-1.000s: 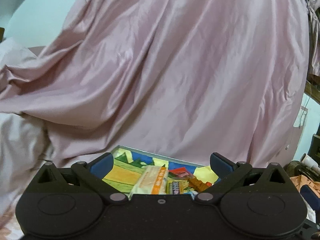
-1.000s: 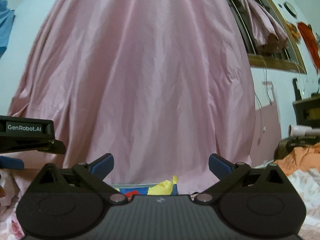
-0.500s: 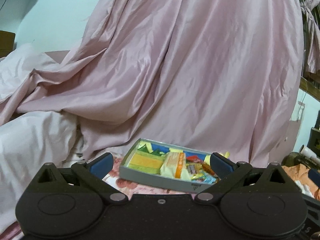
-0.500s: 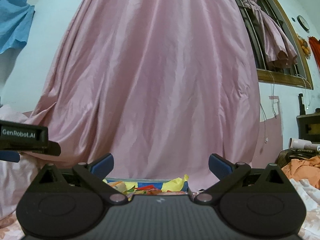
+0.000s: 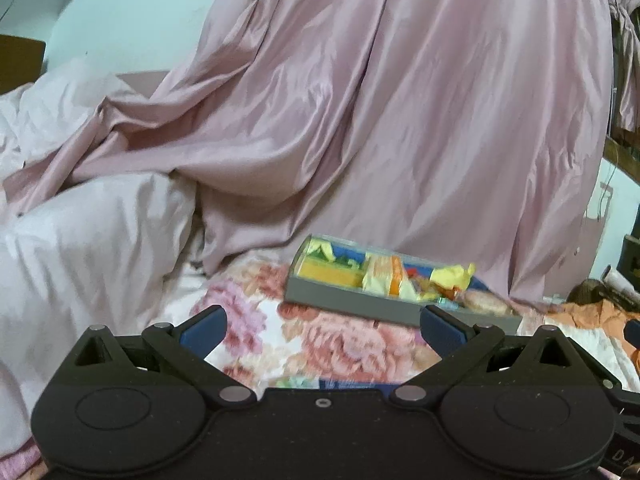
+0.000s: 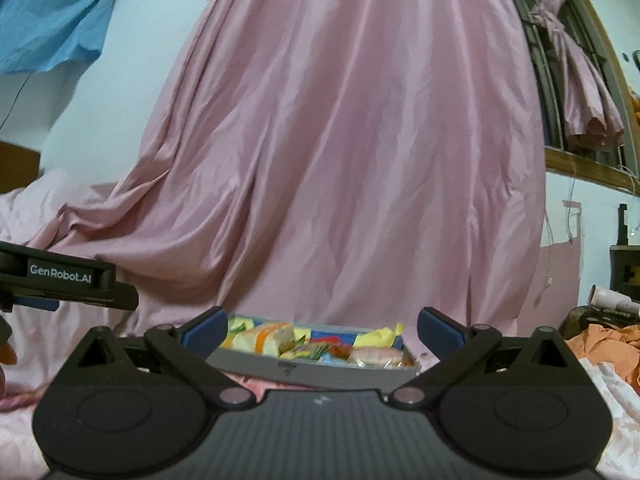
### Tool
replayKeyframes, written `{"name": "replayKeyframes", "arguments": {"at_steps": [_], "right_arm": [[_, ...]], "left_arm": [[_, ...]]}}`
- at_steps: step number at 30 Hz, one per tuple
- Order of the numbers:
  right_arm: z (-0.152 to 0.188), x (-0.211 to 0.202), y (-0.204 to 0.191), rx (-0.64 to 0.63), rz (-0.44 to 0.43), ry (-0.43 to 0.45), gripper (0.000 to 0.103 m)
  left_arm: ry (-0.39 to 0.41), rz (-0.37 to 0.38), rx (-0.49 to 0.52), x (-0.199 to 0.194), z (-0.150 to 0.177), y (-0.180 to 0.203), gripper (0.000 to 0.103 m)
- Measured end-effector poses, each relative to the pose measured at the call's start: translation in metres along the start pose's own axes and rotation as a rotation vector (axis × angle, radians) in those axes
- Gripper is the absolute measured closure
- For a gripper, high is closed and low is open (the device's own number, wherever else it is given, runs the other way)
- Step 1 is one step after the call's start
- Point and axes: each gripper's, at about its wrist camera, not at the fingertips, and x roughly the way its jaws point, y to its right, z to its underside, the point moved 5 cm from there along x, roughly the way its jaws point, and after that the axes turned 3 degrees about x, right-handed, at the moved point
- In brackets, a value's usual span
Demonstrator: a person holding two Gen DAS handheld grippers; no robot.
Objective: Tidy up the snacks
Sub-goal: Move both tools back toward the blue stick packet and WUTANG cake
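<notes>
Snack packets in yellow, orange and white wrappers [image 5: 384, 278] fill a shallow grey cardboard tray [image 5: 348, 300] lying on the floral bedsheet [image 5: 340, 336], just before the draped pink satin curtain [image 5: 400, 120]. Left gripper [image 5: 322, 326] and right gripper [image 6: 320, 330] both gape wide, empty, near the tray's front wall.

**Snack tray ahead of an empty left gripper**

The left gripper [image 5: 322, 326] has its jaws spread wide with nothing between them. Ahead and slightly right of it a shallow grey tray [image 5: 352, 307] lies on the floral bedsheet [image 5: 340, 344], holding mixed snacks: a yellow packet [image 5: 328, 274], an orange-striped wrapper [image 5: 386, 278], a crumpled yellow wrapper [image 5: 452, 274]. Beyond the tray hangs a pink curtain [image 5: 400, 120]; to the gripper's left lies pale bedding [image 5: 88, 240].
</notes>
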Motion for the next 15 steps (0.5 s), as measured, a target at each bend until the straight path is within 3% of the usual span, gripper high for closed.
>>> {"name": "replayKeyframes", "arguments": {"at_steps": [6, 10, 15], "right_arm": [[0.017, -0.01, -0.023, -0.06, -0.042, -0.077, 0.0], [0.031, -0.012, -0.037, -0.081, -0.064, -0.141, 0.0], [0.046, -0.009, -0.043, -0.043, -0.085, -0.239, 0.0]], "left_arm": [[-0.051, 0.013, 0.019, 0.0, 0.024, -0.016, 0.001], [-0.136, 0.01, 0.011, 0.005, 0.042, -0.028, 0.001], [-0.204, 0.017, 0.035, 0.012, 0.063, -0.038, 0.001]]}}
